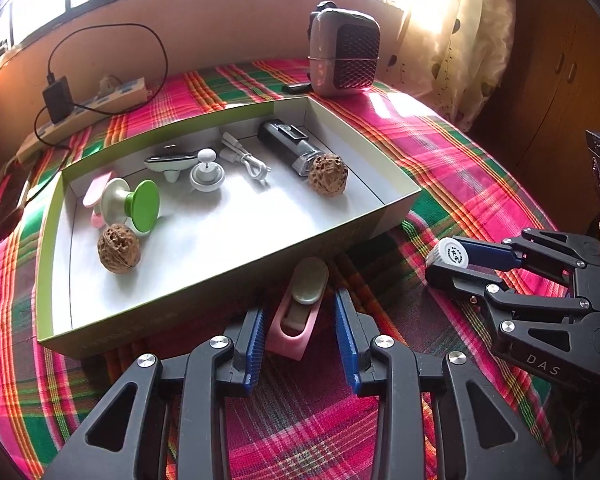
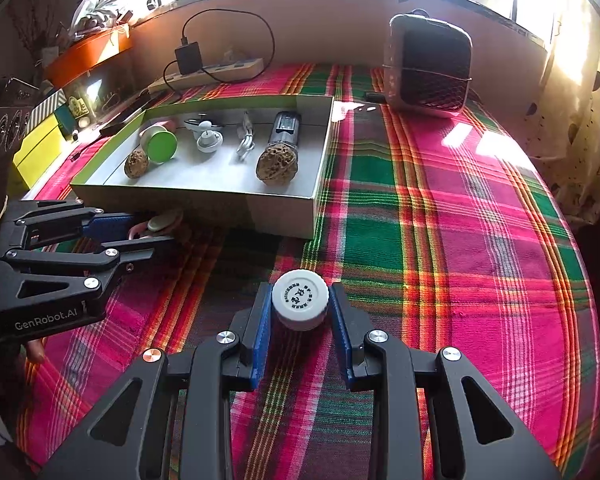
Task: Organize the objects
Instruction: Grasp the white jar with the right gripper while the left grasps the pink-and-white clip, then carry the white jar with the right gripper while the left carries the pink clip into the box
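Note:
A shallow green-rimmed box (image 1: 220,280) (image 2: 204,200) lies on the plaid cloth and holds two walnuts (image 1: 119,249) (image 1: 327,175), a green-and-white massager (image 1: 142,207), a white cable (image 1: 246,160) and a black device (image 1: 288,144). My left gripper (image 1: 300,324) (image 2: 140,232) is open around a pink holder with a pale green stone (image 1: 298,308) (image 2: 160,224), which lies against the box's front wall. My right gripper (image 2: 300,312) (image 1: 452,260) is shut on a small white bottle (image 2: 300,300) (image 1: 450,254), cap toward the camera.
A small heater (image 1: 346,54) (image 2: 428,68) stands at the back of the table. A power strip with a black charger (image 1: 60,104) (image 2: 204,68) lies along the back wall. Yellow boxes (image 2: 44,140) are at the far left.

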Motion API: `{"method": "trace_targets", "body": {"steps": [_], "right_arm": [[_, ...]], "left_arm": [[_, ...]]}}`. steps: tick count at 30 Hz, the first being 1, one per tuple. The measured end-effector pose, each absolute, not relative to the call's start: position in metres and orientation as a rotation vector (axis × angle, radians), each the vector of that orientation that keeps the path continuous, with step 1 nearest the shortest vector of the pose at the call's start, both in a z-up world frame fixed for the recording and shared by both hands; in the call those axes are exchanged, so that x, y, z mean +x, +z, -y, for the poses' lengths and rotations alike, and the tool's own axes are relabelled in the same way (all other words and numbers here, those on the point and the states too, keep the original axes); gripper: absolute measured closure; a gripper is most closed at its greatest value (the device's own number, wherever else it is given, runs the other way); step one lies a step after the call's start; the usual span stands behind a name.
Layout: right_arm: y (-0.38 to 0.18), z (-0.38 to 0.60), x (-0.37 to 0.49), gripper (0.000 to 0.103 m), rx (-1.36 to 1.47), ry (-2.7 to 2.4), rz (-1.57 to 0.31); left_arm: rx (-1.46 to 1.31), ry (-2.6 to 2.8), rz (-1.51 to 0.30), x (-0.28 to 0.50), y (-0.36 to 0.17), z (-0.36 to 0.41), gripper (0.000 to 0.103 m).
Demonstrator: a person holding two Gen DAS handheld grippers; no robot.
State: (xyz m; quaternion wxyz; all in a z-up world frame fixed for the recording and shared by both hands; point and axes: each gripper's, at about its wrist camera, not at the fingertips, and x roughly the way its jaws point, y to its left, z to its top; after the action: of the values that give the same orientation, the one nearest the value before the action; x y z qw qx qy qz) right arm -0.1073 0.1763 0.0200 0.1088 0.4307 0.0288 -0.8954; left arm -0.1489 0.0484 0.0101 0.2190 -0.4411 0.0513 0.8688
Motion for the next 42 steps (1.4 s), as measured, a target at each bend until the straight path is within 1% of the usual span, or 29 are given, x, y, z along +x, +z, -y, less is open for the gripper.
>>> {"method": "trace_targets", "body": {"steps": [5, 12, 16, 22, 26, 42], "right_arm": [[0.0202, -0.1782, -0.1083, 0.074, 1.265, -2.631, -0.087], [0.0202, -0.1793, -0.1098, 0.074, 1.263, -2.625, -0.105], [0.02, -0.1799, -0.1096, 0.074, 1.262, -2.622, -0.102], [0.0201, -0.1802, -0.1097, 0.074, 1.261, -2.62, -0.101], [0.0201, -0.1797, -0.1095, 0.074, 1.261, -2.621, -0.104], [0.0199, -0.1789, -0.1094, 0.074, 1.262, -2.624, -0.113]], "left_arm": [[-1.232, 2.421, -0.125, -0.1501, 0.0105, -0.0491, 0.072], [-1.215, 2.453, -0.191, -0.1459, 0.0095, -0.0548, 0.072], [-1.217, 2.465, -0.182, -0.146, 0.0097, -0.0546, 0.073], [-1.212, 2.49, -0.202, -0.1443, 0.0089, -0.0554, 0.078], [-1.213, 2.496, -0.198, -0.1435, 0.0091, -0.0552, 0.087], [-1.205, 2.499, -0.205, -0.1413, 0.0099, -0.0542, 0.087]]}}
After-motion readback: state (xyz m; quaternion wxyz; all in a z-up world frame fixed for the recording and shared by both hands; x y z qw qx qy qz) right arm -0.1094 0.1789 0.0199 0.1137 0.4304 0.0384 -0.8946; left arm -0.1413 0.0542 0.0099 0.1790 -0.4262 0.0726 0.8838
